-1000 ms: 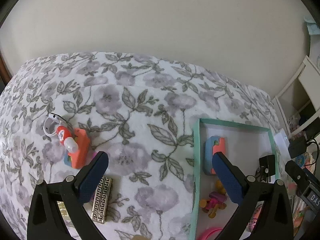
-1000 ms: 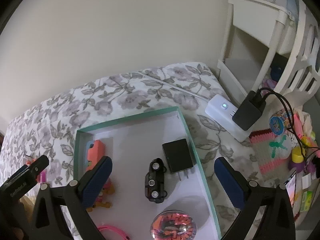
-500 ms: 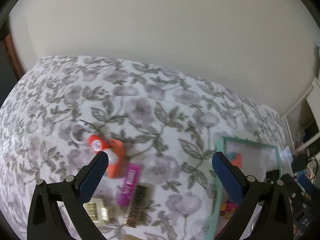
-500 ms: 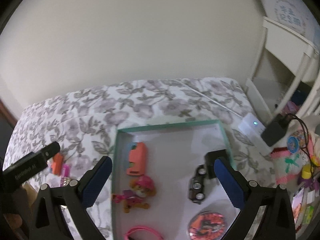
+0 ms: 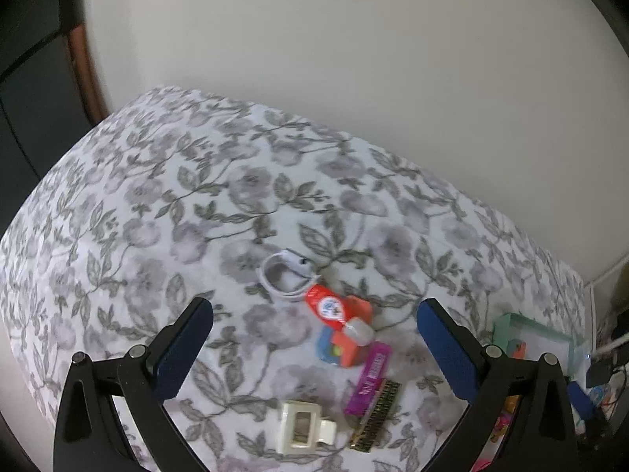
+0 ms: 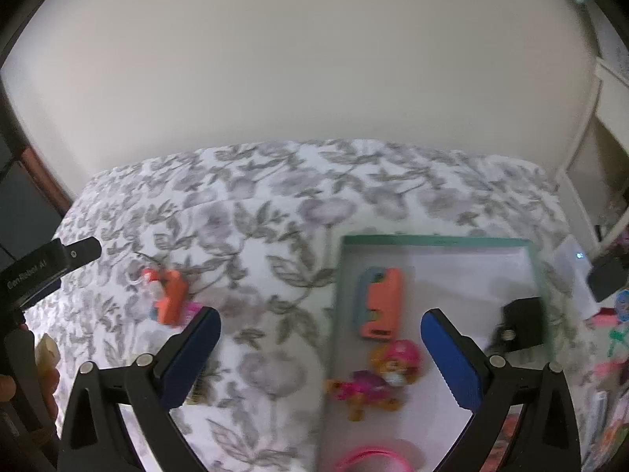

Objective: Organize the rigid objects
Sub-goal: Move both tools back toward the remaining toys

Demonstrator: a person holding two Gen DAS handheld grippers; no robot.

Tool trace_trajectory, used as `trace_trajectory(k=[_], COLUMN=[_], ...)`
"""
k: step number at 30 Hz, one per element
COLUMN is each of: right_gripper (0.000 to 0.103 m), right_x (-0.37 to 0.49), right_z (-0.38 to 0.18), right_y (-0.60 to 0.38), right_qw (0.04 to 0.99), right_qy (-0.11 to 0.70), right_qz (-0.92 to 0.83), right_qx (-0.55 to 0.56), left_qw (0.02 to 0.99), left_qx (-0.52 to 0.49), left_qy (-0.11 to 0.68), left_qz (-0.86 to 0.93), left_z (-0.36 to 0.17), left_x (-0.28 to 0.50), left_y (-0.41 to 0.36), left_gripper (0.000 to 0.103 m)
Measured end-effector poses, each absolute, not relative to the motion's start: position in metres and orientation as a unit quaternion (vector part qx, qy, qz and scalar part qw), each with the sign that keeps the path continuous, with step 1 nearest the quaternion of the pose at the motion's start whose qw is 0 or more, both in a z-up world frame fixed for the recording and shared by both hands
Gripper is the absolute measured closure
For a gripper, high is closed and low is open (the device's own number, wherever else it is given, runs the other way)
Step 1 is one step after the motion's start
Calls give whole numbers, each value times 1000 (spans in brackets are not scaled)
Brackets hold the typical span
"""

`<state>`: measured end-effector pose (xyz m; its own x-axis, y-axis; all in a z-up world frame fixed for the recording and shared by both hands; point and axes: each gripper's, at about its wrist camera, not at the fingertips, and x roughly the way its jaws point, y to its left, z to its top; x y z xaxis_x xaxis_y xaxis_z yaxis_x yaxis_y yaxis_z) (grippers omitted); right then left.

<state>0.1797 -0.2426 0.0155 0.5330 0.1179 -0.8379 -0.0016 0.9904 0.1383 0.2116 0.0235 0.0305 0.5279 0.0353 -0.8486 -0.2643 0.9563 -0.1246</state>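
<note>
The left tool (image 5: 314, 344) is hovering with its jaws spread apart and empty. Nearest, between its fingers, a cream plug adapter (image 5: 300, 426) and a gold patterned bar (image 5: 377, 421) are lying on the floral bed (image 5: 165, 212), then a purple bar (image 5: 371, 375), an orange block (image 5: 346, 348) and a red tube (image 5: 328, 306). The right tool (image 6: 320, 348) is gaping too, above the green-rimmed tray (image 6: 432, 240) holding an orange block toy (image 6: 381, 306).

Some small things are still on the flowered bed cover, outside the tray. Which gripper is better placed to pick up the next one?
Left. The left gripper is open and faces the loose things directly. The right gripper is open near the tray.
</note>
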Motion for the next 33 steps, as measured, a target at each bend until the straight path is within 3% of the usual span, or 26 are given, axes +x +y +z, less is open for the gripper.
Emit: trace_trajectory(k=[33], right_gripper=[1], right_x=[169], right_z=[-85], right_y=[-112], right_qw=[808], right_qy=[570], right_qz=[140], right_qx=[-44], left_qw=[780], left_qx=[-177], left_qy=[582], left_qz=[147], left_z=[-49], left_x=[159], left_y=[66], left_gripper=[0])
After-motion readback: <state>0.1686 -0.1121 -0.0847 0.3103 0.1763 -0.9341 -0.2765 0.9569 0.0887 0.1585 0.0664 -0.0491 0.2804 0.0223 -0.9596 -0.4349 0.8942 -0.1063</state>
